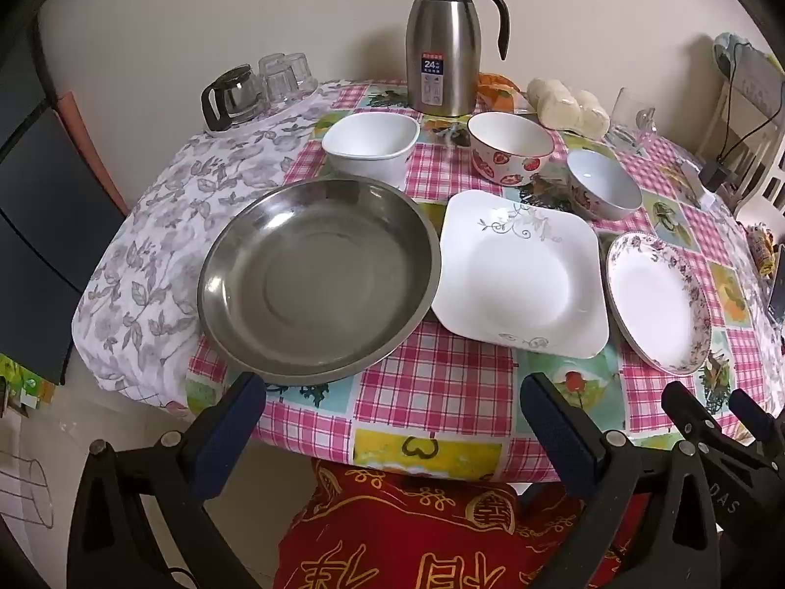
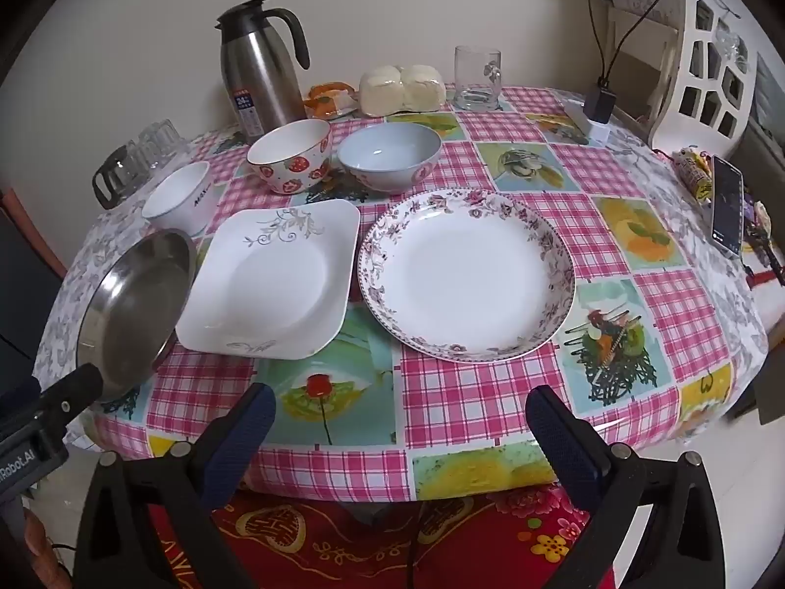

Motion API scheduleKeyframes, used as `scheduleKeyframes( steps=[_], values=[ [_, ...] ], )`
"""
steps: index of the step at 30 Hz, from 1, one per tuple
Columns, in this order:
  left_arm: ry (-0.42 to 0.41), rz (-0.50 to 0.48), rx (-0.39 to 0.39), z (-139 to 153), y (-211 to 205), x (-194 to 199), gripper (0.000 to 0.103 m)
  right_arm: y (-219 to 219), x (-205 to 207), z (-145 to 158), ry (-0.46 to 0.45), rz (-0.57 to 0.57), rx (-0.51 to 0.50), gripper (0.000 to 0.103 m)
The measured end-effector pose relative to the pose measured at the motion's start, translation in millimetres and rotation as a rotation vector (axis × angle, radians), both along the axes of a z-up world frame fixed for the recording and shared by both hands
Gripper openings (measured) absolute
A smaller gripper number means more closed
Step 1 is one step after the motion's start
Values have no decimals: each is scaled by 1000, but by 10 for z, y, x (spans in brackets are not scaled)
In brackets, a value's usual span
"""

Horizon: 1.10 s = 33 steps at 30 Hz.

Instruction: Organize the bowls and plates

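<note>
A row of three dishes lies near the table's front edge: a steel plate (image 1: 314,284) (image 2: 132,309) on the left, a square white plate (image 1: 520,275) (image 2: 274,280) in the middle, a round floral-rimmed plate (image 1: 657,304) (image 2: 466,275) on the right. Behind them stand a white square bowl (image 1: 370,145) (image 2: 181,196), a strawberry bowl (image 1: 510,147) (image 2: 289,157) and a pale blue bowl (image 1: 603,184) (image 2: 390,154). My left gripper (image 1: 392,422) hangs open in front of the steel plate, holding nothing. My right gripper (image 2: 400,434) is open before the floral plate, empty.
A steel thermos jug (image 1: 444,44) (image 2: 260,68), a glass teapot with cups (image 1: 235,91), wrapped buns (image 2: 402,88) and a glass mug (image 2: 478,78) stand at the back. A phone (image 2: 726,208) lies at the right edge. A red cushioned seat (image 1: 417,530) sits below the table's front.
</note>
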State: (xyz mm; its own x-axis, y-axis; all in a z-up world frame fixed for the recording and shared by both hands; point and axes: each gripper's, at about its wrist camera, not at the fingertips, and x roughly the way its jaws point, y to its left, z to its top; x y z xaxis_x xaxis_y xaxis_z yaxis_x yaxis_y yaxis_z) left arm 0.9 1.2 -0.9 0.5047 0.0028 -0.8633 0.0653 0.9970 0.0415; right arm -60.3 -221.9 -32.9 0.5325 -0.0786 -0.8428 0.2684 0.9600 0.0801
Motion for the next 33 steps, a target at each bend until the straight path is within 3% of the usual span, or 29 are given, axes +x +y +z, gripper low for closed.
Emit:
scheduleKeyframes(
  steps=[9,33],
  values=[
    [54,7,54,-99,-68,78,103,29,20,-10,-20,29,-11,103],
    [25,-20,99,-72,-150,0,103,189,-116,109,-89,97,-49,103]
  ],
)
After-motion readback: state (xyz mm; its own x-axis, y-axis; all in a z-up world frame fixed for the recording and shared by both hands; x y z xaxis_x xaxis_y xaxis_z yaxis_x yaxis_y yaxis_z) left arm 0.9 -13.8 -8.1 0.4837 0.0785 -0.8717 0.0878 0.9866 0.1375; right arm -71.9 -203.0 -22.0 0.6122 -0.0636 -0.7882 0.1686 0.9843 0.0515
